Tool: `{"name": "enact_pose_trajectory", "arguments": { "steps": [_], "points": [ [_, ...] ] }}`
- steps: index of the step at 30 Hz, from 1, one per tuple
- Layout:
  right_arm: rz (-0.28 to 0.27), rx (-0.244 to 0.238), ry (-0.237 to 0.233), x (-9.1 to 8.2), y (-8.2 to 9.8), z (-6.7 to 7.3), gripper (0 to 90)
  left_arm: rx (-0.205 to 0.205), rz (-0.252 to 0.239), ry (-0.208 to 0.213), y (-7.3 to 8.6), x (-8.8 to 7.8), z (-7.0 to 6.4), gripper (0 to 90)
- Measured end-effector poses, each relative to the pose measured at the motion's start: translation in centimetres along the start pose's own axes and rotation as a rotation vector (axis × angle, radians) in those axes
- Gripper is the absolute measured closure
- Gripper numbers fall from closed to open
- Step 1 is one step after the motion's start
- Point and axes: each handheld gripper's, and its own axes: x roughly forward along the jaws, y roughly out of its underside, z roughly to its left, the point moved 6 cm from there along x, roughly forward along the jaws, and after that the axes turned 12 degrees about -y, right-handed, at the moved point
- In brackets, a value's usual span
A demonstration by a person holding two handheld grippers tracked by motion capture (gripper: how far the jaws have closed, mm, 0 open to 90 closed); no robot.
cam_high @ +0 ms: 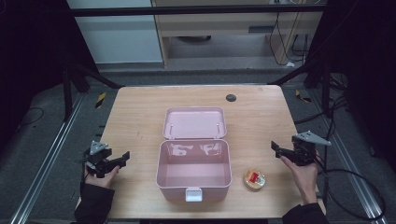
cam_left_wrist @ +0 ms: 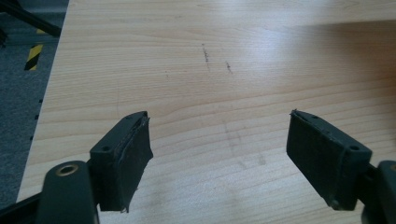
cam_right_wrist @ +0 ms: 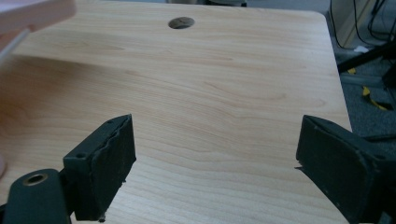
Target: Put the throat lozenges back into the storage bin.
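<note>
Tools: left tool [cam_high: 122,159] and right tool [cam_high: 276,147] both gape wide, gripping nothing, over bare table [cam_high: 135,116].
Box: pink box [cam_high: 194,169] centre, lid open, seemingly empty.
Tin: round tin [cam_high: 254,179] right of box, untouched.
Progress: nothing started; likely tin goes in.

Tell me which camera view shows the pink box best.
The high view: the pink box sits whole at the table's middle, lid swung open behind it, inside bare. The right gripper view catches just a pink edge at its upper left corner. The left gripper view looks at bare wood.
</note>
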Motion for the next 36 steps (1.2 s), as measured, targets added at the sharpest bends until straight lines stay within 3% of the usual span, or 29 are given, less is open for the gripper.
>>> {"name": "enact_pose_trajectory", "arguments": {
  "steps": [3,9,11,12,16,18,27,36],
  "points": [
    [0.003,-0.035,-0.022,-0.4,-0.8,0.7,11.6,-0.012,0.002,0.009,0.1,0.0,0.1,23.4],
    [0.017,-0.082,-0.054,-1.1,-2.2,1.9,10.6,0.01,0.007,0.012,0.2,0.3,-0.2,25.5],
    [0.024,-0.11,-0.071,-1.4,-2.8,2.4,10.1,0.01,0.008,0.011,0.2,0.3,-0.2,26.0],
    [0.023,-0.149,-0.077,-1.8,-3.7,3.0,10.0,0.008,0.011,0.012,0.3,0.3,-0.1,26.3],
    [0.032,-0.201,-0.094,-2.3,-5.0,3.9,10.1,0.014,0.017,0.016,0.4,0.3,-0.1,25.6],
    [0.038,-0.212,-0.103,-2.3,-5.2,4.1,10.0,0.023,0.026,0.015,0.5,0.5,-0.1,25.2],
    [0.162,-0.293,-0.191,-1.4,-5.5,5.7,9.6,0.051,0.051,0.008,1.0,0.8,-0.1,23.9],
    [0.221,-0.351,-0.238,-1.3,-5.5,6.5,8.8,0.065,0.062,0.011,1.2,1.0,-0.2,23.6]
  ]
}}
